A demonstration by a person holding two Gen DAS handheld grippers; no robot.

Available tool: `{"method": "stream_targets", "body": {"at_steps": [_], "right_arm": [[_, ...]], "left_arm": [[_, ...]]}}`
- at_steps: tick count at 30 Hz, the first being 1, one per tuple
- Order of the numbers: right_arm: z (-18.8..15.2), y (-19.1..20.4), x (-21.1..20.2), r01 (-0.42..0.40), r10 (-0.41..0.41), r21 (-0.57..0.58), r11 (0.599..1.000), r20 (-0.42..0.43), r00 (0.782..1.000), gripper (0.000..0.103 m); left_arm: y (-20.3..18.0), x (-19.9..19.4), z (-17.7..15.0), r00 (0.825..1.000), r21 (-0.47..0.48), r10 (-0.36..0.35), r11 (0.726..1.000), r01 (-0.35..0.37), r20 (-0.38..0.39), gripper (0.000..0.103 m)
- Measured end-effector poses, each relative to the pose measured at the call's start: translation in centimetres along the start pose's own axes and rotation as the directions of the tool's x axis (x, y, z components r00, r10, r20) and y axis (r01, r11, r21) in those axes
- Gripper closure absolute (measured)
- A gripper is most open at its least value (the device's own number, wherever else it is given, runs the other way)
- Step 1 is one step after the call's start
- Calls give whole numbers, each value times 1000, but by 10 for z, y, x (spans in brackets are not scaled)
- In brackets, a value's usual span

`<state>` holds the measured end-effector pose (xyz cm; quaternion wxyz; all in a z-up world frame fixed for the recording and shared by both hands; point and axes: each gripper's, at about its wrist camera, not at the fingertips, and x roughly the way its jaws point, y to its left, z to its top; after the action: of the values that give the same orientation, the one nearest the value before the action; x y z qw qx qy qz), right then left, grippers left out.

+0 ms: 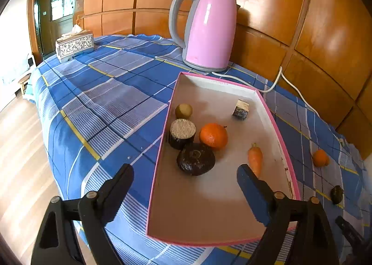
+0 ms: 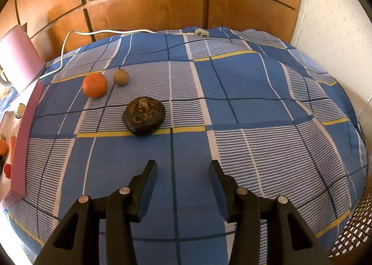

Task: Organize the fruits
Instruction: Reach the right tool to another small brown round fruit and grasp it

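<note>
A shallow pink-rimmed box (image 1: 275, 123) lies on the blue checked cloth. In it are an orange (image 1: 213, 136), a small carrot (image 1: 255, 158), a dark round fruit (image 1: 195, 159), a brown-green round fruit (image 1: 183, 110), a dark cut cylinder (image 1: 182, 133) and a small cut block (image 1: 240, 109). My left gripper (image 1: 186, 169) is open and empty above the box's near end. In the right wrist view an orange (image 2: 94, 85), a small brown fruit (image 2: 121, 76) and a dark wrinkled fruit (image 2: 143, 116) lie on the cloth. My right gripper (image 2: 182, 168) is open and empty, short of the dark fruit.
A pink kettle (image 1: 208, 29) stands behind the box, its white cord (image 2: 69, 39) trailing along the wooden wall to a plug (image 2: 200, 32). A tissue box (image 1: 74, 45) sits at the far left corner. The box's pink side (image 2: 23, 139) is at the right wrist view's left edge.
</note>
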<state>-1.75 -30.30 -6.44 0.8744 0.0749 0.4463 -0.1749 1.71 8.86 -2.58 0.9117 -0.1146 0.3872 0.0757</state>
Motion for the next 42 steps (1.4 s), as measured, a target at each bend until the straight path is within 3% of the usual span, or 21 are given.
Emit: {"method": "stream_targets", "body": {"at_steps": [16, 24, 31, 42], "right_arm": [[1, 4, -2, -76, 76, -12, 997, -7, 997, 55], [20, 6, -9, -121, 123, -37, 992, 44, 991, 55], [55, 25, -2, -183, 188, -69, 981, 60, 980, 66], [120, 58, 56, -230, 230, 6, 973, -33, 973, 70]], "left_arm": [[-19, 1, -15, 999, 82, -23, 996, 25, -30, 9], [-20, 0, -14, 999, 82, -20, 996, 22, -25, 9], [-11, -5, -11, 1000, 51, -17, 999, 17, -9, 7], [6, -2, -11, 999, -3, 15, 1000, -15, -37, 6]]}}
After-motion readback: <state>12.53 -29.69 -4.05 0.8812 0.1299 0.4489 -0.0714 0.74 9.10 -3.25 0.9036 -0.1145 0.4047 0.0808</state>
